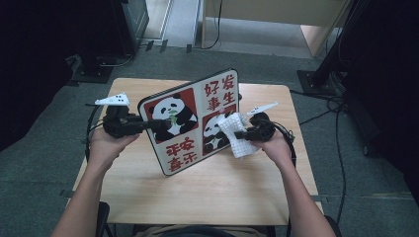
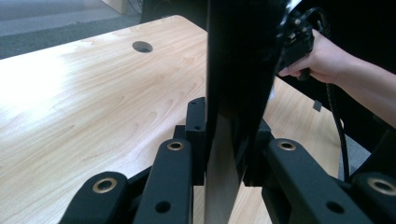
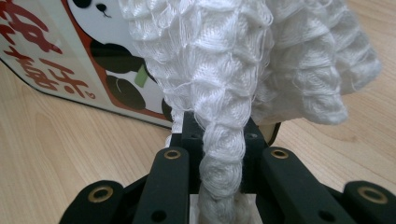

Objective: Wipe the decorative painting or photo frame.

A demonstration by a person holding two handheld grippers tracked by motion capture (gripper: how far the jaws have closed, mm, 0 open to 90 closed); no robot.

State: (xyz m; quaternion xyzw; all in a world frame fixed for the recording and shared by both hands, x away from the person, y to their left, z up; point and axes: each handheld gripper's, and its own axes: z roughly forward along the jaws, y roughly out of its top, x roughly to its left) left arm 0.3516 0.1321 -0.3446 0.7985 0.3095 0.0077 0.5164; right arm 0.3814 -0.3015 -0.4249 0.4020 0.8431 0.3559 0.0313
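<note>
Holding the panda tray (image 1: 190, 121) on edge above the tabletop (image 1: 207, 187) centre, our left tool (image 1: 157, 124) clamps its rim; our right tool (image 1: 239, 134), clenched on the white cloth (image 1: 237, 133), could push it loose.

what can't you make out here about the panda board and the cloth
- High view: the white cloth covers part of the panda board picture.
- Left gripper view: the board is edge-on, its print unseen.
- Right gripper view: the cloth blocks the board's upper part; the frame edge cuts off its left.
</note>
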